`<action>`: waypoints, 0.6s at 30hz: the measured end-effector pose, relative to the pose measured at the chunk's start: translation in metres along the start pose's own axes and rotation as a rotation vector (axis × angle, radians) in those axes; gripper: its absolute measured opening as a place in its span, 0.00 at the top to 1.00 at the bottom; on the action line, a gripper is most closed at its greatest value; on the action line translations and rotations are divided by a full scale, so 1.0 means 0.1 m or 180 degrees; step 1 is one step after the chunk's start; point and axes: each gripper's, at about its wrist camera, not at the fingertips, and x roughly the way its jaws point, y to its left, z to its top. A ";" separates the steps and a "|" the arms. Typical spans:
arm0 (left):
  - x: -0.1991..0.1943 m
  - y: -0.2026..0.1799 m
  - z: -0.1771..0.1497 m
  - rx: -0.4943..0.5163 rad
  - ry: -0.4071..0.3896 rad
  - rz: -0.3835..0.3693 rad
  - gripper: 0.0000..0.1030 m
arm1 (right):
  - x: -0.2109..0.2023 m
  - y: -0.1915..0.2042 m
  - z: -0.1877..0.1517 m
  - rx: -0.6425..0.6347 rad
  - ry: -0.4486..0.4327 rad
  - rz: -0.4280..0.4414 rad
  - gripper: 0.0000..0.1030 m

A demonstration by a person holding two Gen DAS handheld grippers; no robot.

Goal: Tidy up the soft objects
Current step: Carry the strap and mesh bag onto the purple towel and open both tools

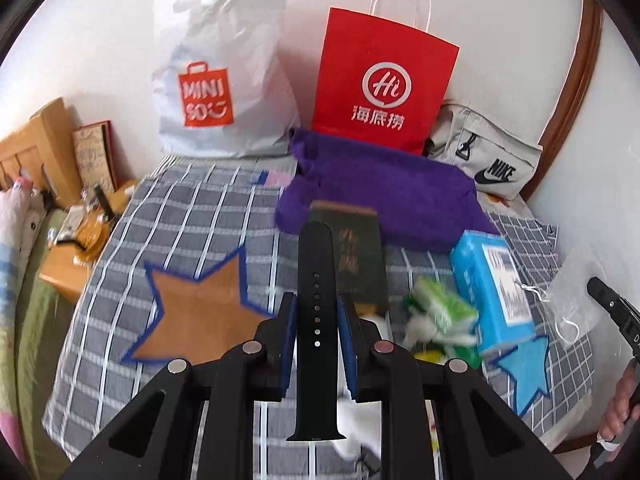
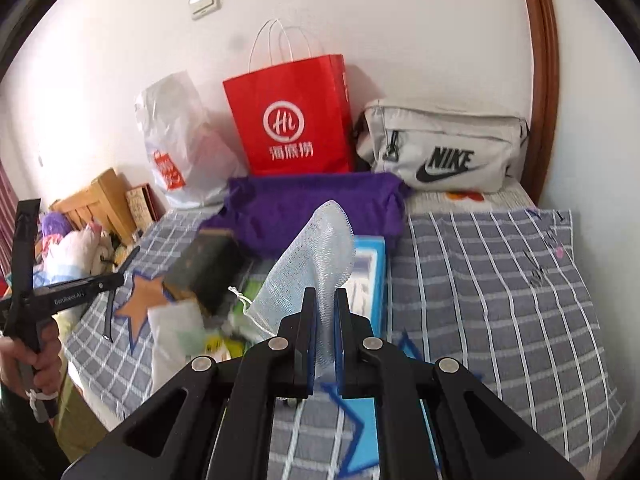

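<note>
The green-and-white packet (image 1: 442,312) on the bed (image 1: 192,208) is smeared by motion blur, so its print and exact shape cannot be read, and the small yellow item (image 1: 430,357) below it is too blurred to name. The gold lettering on the dark green box (image 1: 360,256) is illegible, and the watch strap (image 1: 316,320) covers the box's left side. The red paper bag (image 1: 384,84) hides the rear edge of the purple towel (image 1: 380,196). In the right wrist view, the mesh pouch (image 2: 316,264) screens part of the blue box (image 2: 370,272), and the left gripper (image 2: 114,280) is cut off by the frame's left edge. The nightstand clutter (image 1: 86,220) is too small to identify.
</note>
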 end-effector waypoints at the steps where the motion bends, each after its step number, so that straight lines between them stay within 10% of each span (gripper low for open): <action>1: 0.04 0.00 0.07 0.0002 0.0005 -0.0005 0.81 | 0.05 0.01 0.07 -0.0001 -0.0015 -0.0003 0.93; 18: 1.12 -0.08 1.18 -0.0108 0.0116 -0.0145 0.81 | 1.25 -0.08 0.97 -0.0017 0.0111 -0.0064 0.93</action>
